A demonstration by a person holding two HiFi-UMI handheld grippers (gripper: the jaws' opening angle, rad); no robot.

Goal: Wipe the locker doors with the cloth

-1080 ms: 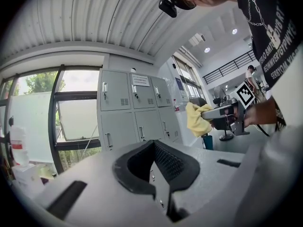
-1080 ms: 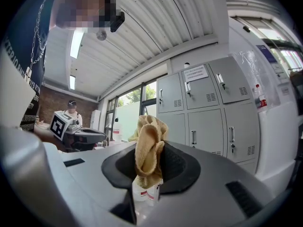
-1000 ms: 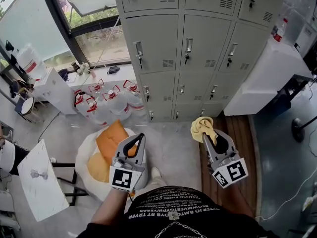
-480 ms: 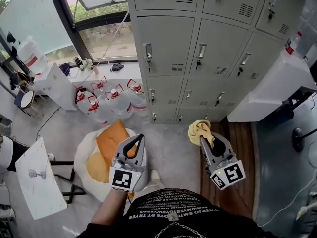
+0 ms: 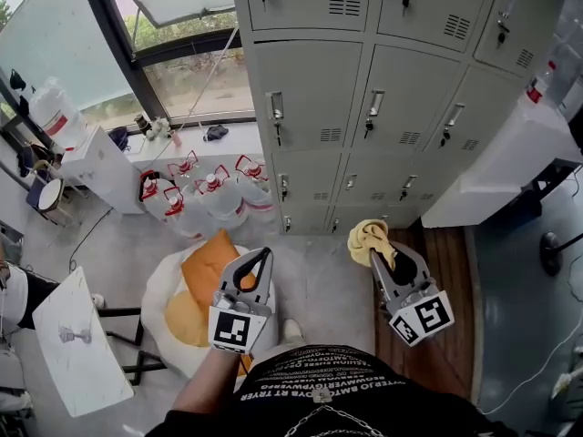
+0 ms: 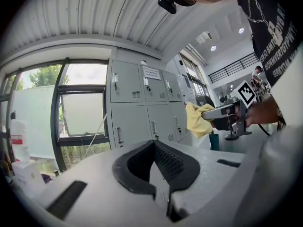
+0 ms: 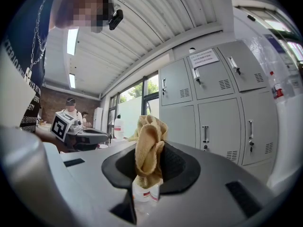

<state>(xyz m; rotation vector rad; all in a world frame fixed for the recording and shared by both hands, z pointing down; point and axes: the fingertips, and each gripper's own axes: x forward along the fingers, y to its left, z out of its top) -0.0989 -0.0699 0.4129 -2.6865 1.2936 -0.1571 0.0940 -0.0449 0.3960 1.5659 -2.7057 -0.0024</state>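
The grey locker doors (image 5: 314, 94) stand ahead in a bank, each with a handle and a vent. My right gripper (image 5: 379, 251) is shut on a crumpled yellow cloth (image 5: 368, 238), which it holds up in front of the lower lockers without touching them. In the right gripper view the cloth (image 7: 149, 148) sticks up between the jaws, with the lockers (image 7: 218, 119) beyond. My left gripper (image 5: 260, 257) is shut on nothing and hovers over the floor, left of the right one. The left gripper view shows the lockers (image 6: 135, 122) and the cloth (image 6: 197, 120) at the right.
Several large water bottles (image 5: 211, 197) stand against the wall under the window (image 5: 187, 76), left of the lockers. A white beanbag with orange cushions (image 5: 208, 264) lies under my left gripper. A white counter (image 5: 510, 153) abuts the lockers at right. A white table (image 5: 77, 342) is at the left.
The lockers have grown larger and shifted right in the head view as the person came closer. Both grippers keep their pose, and the cloth stays in the right one.
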